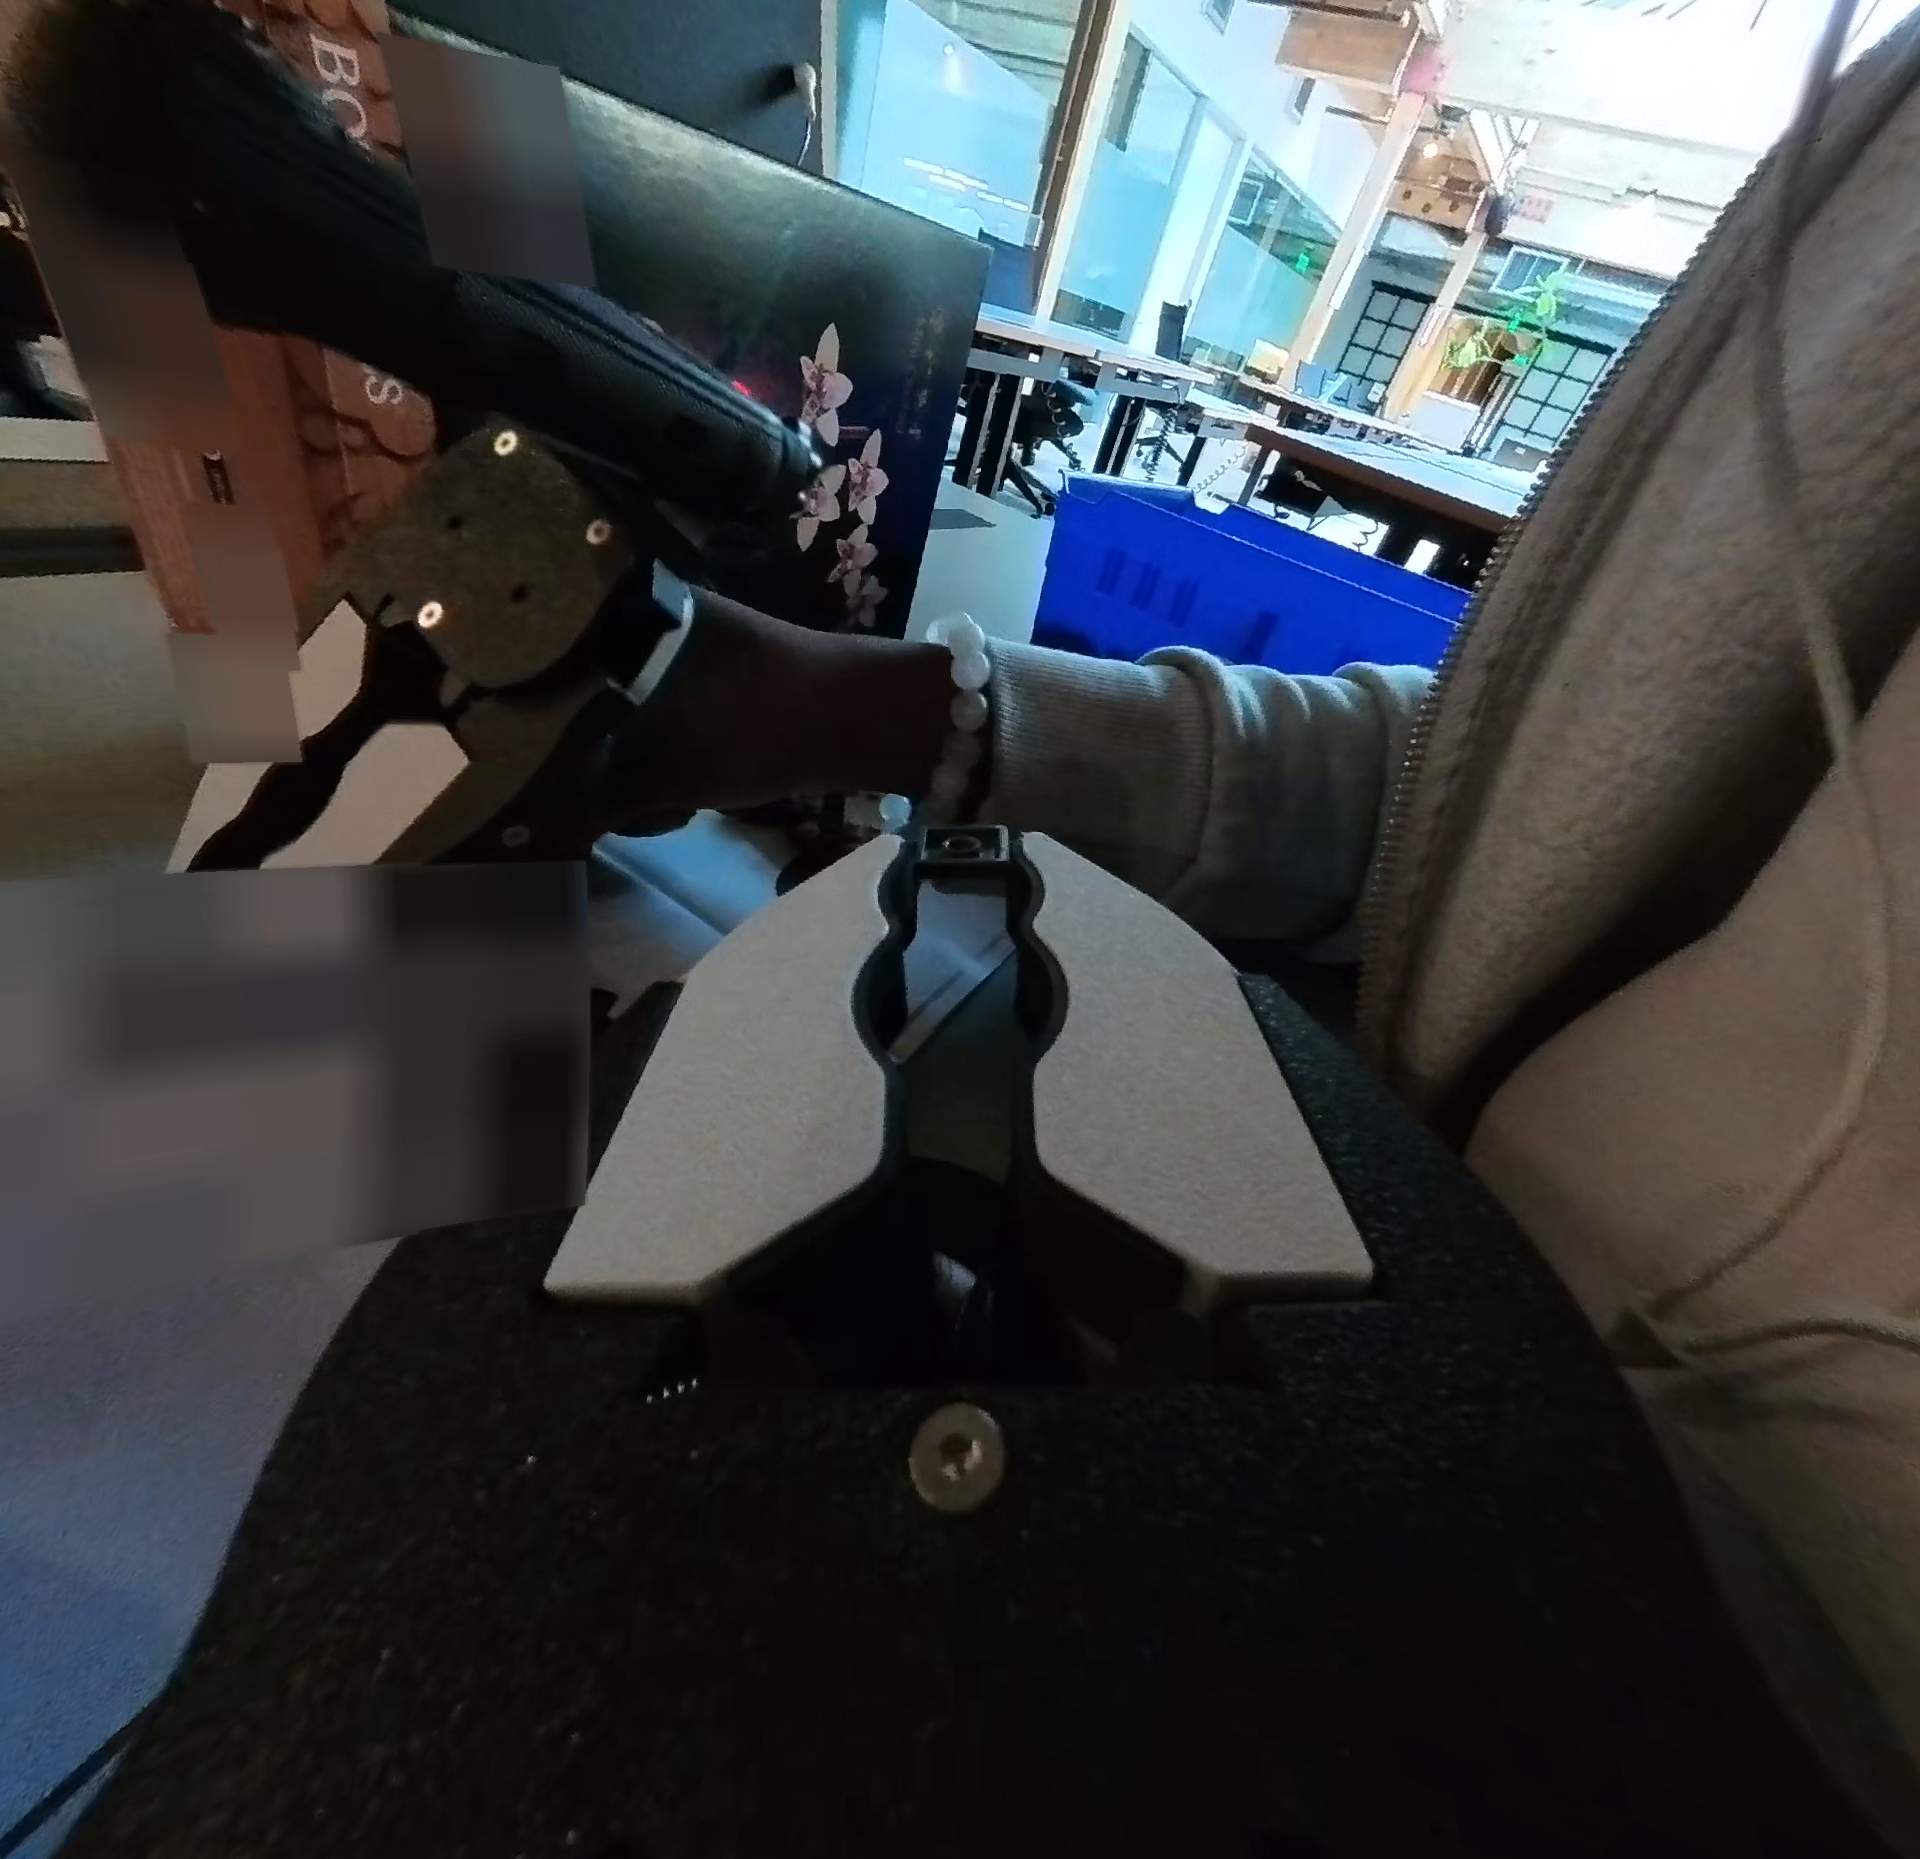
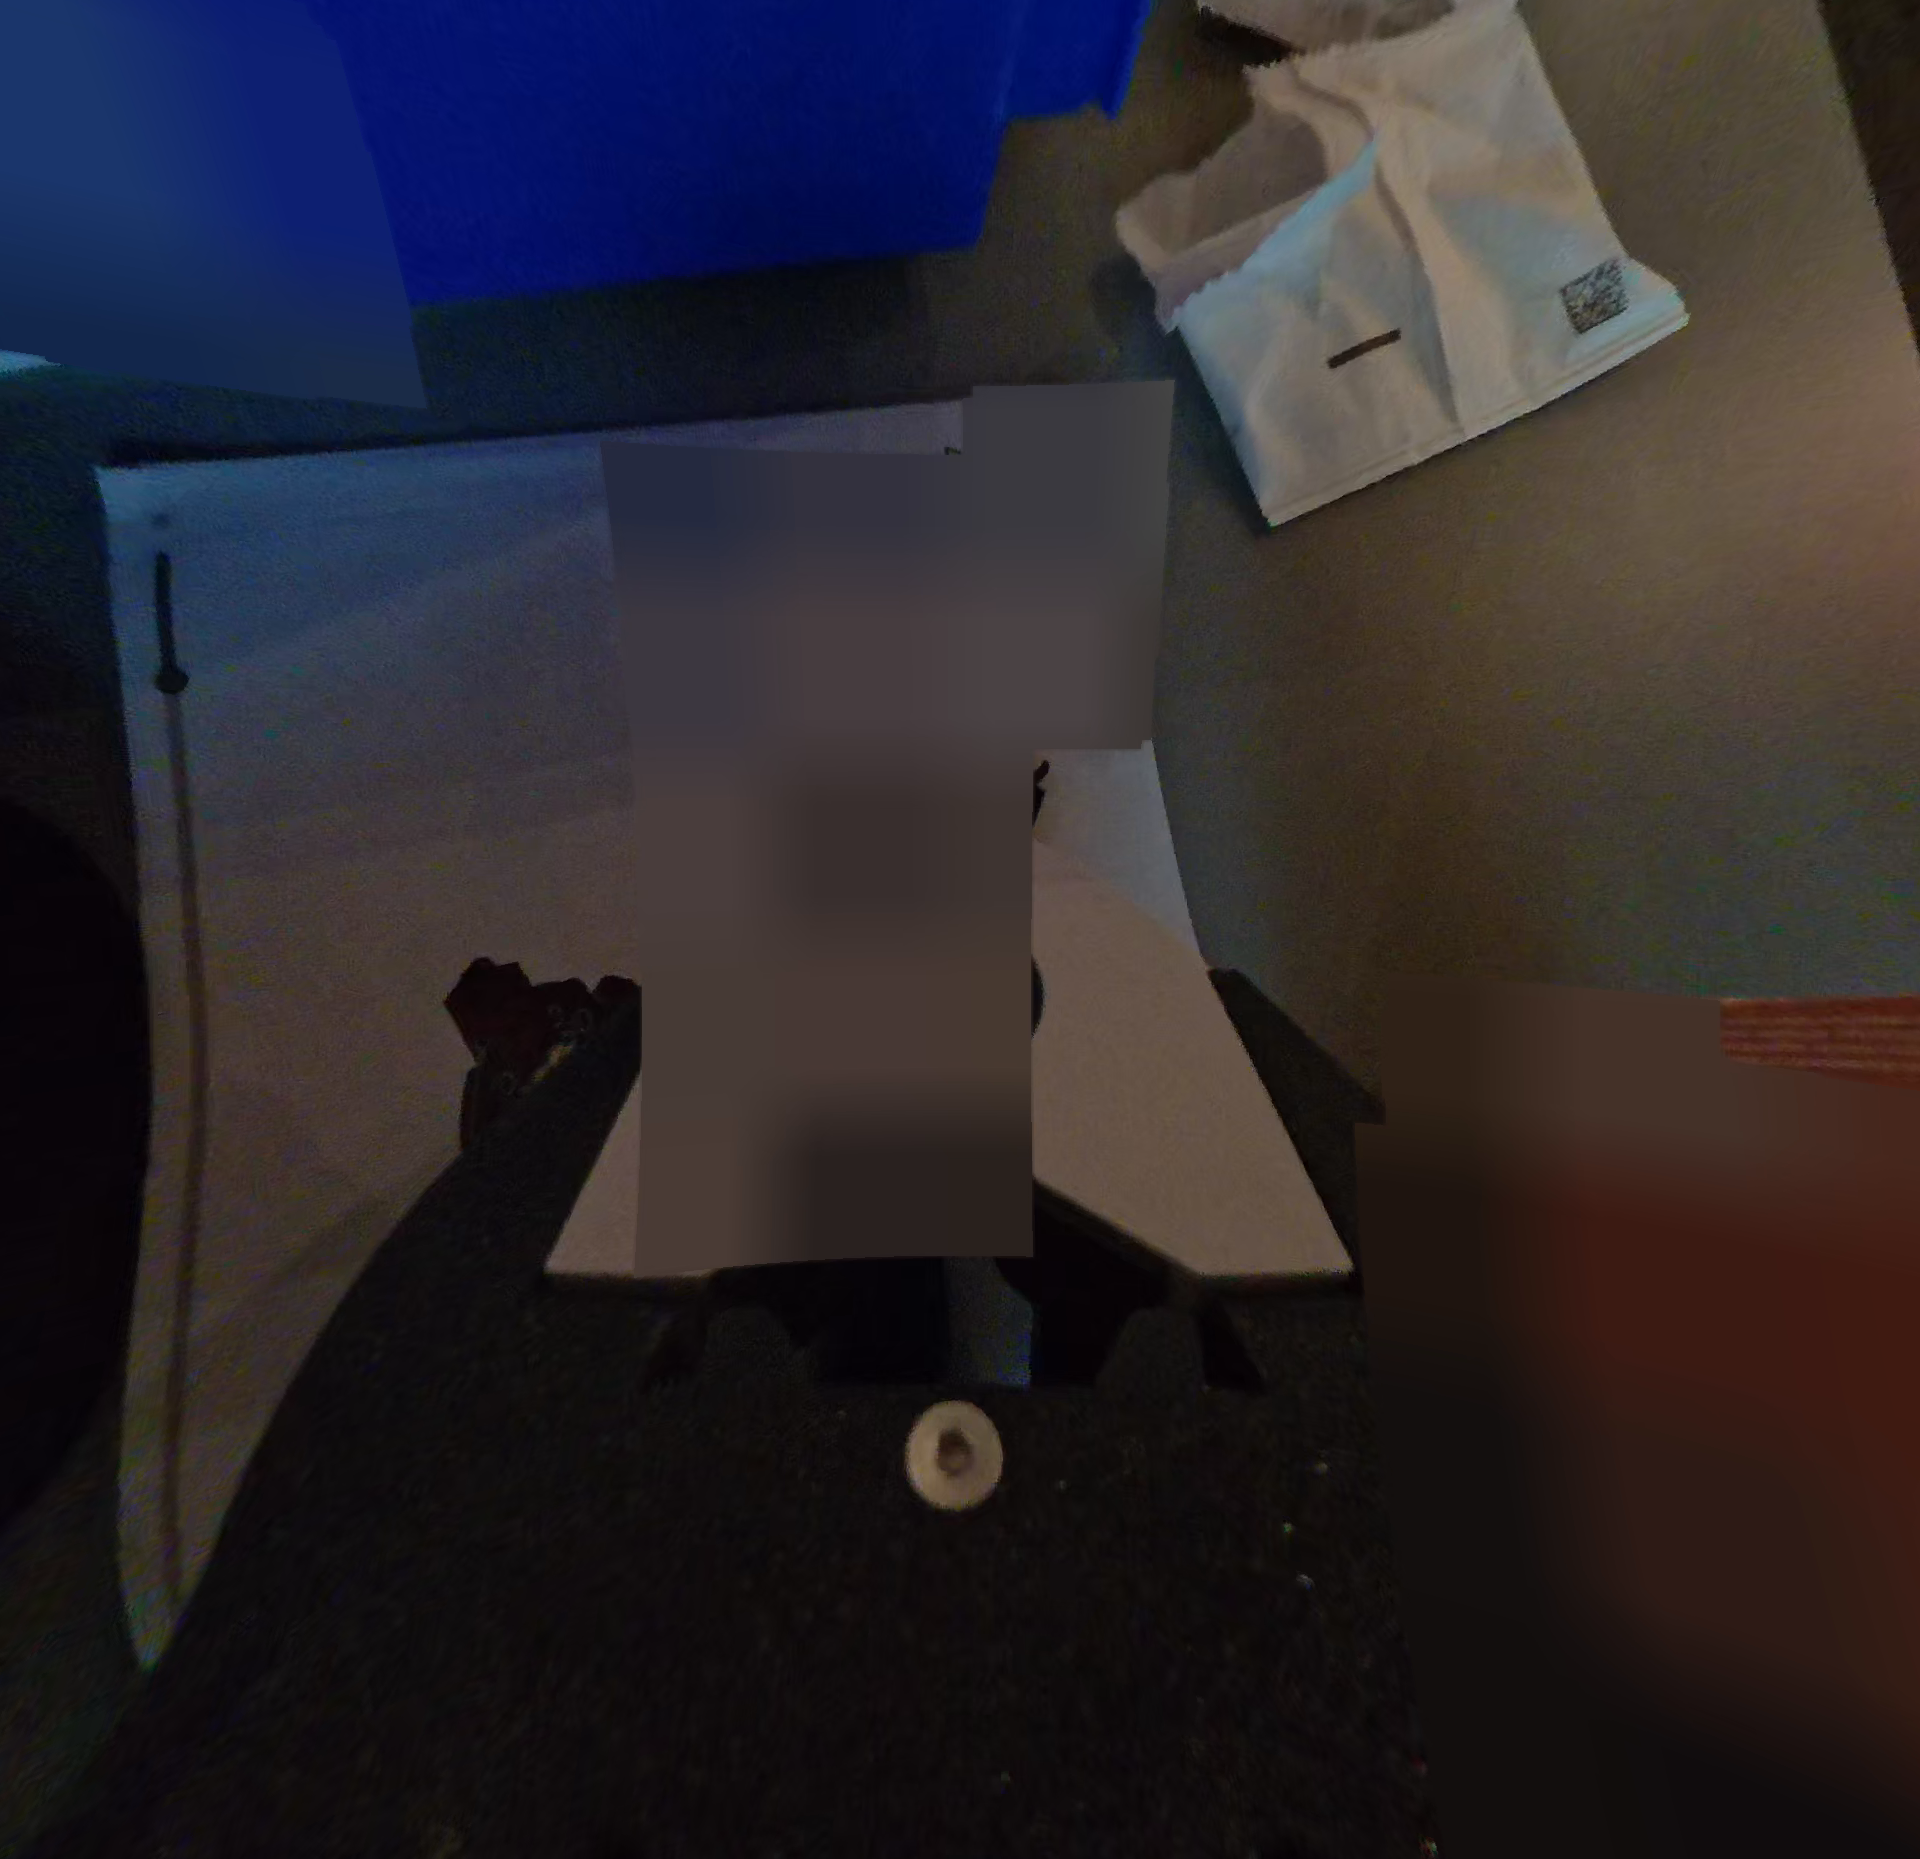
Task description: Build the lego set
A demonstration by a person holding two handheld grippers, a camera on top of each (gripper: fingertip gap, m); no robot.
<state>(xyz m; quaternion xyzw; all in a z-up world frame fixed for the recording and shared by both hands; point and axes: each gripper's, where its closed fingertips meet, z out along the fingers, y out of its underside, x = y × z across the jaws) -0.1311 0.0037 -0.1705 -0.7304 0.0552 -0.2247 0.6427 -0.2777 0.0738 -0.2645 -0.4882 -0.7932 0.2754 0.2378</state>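
dark plastic, one small square studded piece, which we list as clamped between the pale fingertips of the left gripper, just below a beaded bracelet; right gripper over a white sheet on the worktop, fingertips masked, so we cannot tell its state.

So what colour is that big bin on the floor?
Bright blue bin; the left wrist view shows it best.
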